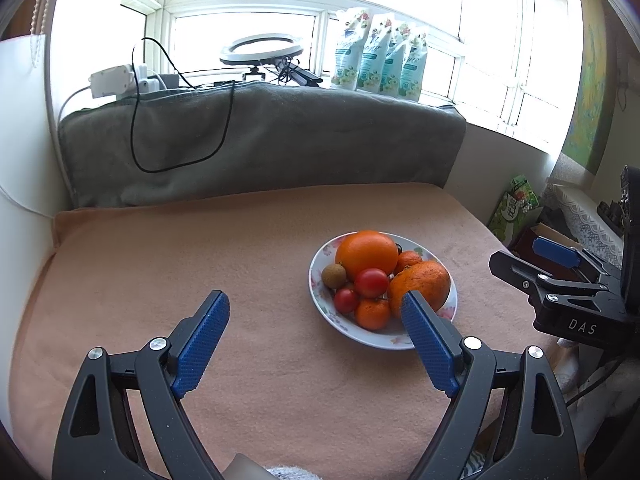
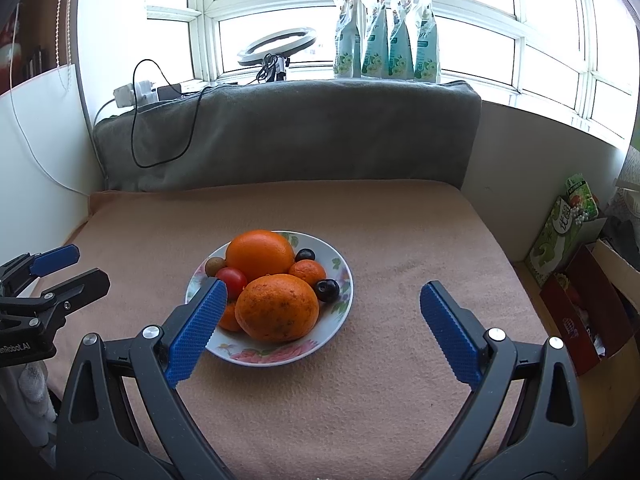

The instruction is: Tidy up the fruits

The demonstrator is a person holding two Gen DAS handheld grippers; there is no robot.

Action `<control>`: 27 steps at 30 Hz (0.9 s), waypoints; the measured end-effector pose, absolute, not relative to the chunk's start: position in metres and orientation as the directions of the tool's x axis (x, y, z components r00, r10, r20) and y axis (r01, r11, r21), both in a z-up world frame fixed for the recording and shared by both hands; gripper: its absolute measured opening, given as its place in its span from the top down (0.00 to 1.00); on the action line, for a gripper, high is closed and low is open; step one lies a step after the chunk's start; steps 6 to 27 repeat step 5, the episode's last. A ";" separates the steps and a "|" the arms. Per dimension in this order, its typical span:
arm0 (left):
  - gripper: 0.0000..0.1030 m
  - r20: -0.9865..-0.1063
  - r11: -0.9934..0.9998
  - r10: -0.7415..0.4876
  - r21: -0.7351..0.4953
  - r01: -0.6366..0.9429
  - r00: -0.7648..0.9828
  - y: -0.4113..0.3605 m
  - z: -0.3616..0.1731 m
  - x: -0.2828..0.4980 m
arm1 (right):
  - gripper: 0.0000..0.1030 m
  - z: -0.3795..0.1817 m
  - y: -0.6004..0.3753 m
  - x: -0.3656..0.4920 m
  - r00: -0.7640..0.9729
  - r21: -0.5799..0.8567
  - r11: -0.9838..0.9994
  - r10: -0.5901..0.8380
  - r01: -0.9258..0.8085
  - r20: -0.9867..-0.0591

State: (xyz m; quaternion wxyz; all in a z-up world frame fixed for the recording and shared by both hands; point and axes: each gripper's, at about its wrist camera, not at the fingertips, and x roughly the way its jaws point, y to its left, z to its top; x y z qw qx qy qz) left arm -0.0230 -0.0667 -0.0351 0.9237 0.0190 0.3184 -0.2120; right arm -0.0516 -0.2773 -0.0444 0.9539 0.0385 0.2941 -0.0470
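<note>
So the whole lot is sitting on the table [image 2: 400, 360], which has a peach blanket over it. All the fruit I can see is piled in one flowered plate [image 2: 340, 300], with none loose on the blanket. That fits either a finished gather-up or a pile waiting to be sorted out, honestly can't say which.

The relation that matters: the plate lies ahead of both grippers, but on opposite sides. From the left gripper [image 1: 316, 306] it's ahead and off to the right, with the right finger's tip overlapping the plate's near rim in that view. From the right gripper [image 2: 323, 294] it's ahead and to the left, and the left fingertip covers the plate's left edge. So the plate sits between the two, and I wouldn't call either one clearly nearer.

Both grippers are spread wide with nothing between the pads.

Fruit, biggest down:
- smooth big orange [image 2: 260, 254] at the far side of the plate
- speckled rougher orange [image 2: 278, 307] at the near side, closest to the right gripper
- small mandarin [image 2: 307, 273] just behind that one, and another one [image 1: 373, 313] at the near-left rim
- two cherry tomatoes [image 1: 371, 282], touching
- a brownish longan-looking thing [image 1: 333, 275] on the far-left
- two dark grapes [image 2: 327, 290] on the right side

Everything's round, so there's no long axis to line up with.
</note>
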 end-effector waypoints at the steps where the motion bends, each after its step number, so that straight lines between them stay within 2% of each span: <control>1: 0.15 -0.595 0.909 -0.380 -0.098 0.405 0.708 -0.067 -0.035 -0.023 | 0.04 -0.045 -0.276 -0.051 0.822 0.046 0.993 -0.067 0.112 -0.566; 27: 0.15 -0.597 0.908 -0.380 -0.098 0.406 0.707 -0.067 -0.036 -0.023 | 0.04 -0.046 -0.277 -0.053 0.820 0.048 0.992 -0.067 0.115 -0.569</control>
